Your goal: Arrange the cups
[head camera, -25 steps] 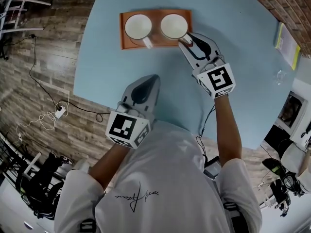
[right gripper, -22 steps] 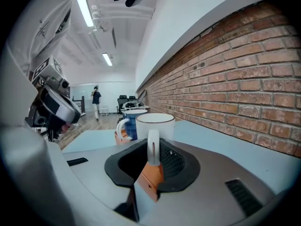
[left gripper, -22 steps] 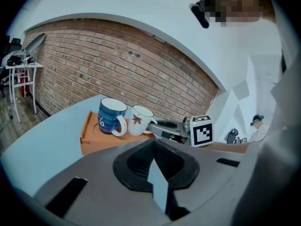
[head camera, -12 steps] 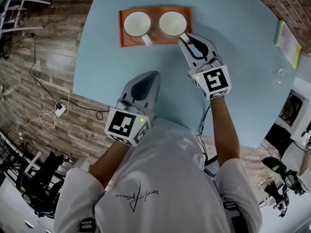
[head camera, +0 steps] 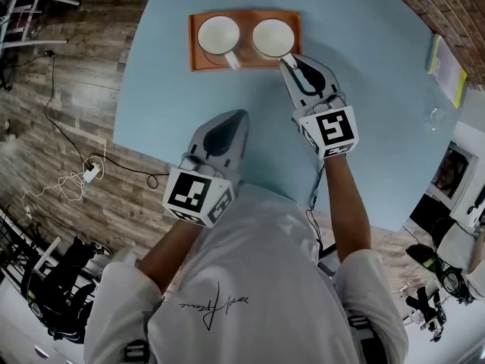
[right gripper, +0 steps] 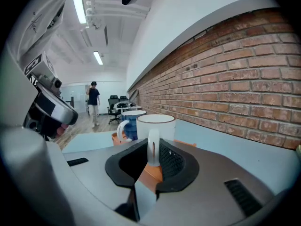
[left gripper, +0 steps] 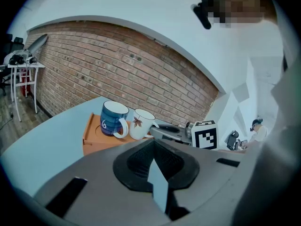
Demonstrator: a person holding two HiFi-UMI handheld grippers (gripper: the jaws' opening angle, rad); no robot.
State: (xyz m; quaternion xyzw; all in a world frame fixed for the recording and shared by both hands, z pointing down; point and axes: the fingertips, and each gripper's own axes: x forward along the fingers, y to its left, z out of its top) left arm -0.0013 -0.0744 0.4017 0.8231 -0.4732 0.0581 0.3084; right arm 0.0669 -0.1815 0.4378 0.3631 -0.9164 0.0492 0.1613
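An orange tray [head camera: 195,61] at the far side of the light blue table [head camera: 379,112] carries two cups side by side. The left one is blue outside [left gripper: 112,118] and white inside [head camera: 217,34]. The right one is a white cup [head camera: 273,38] with a leaf print [left gripper: 139,124]. My right gripper [head camera: 286,61] reaches to the tray's near right corner. Its jaws have just been closing and now pinch the white cup's handle [right gripper: 153,147] between them. My left gripper [head camera: 235,116] hovers shut and empty over the table's near edge, well short of the tray.
A yellow-green booklet [head camera: 447,61] lies at the table's right edge, with a small clear glass [head camera: 436,118] near it. A brick wall [right gripper: 244,79] runs behind the table. Cables [head camera: 83,174] trail over the wooden floor at the left. A person [right gripper: 94,100] stands far off.
The right gripper's jaws have closed from wide open onto the white cup's handle. The left gripper has stayed where it was.
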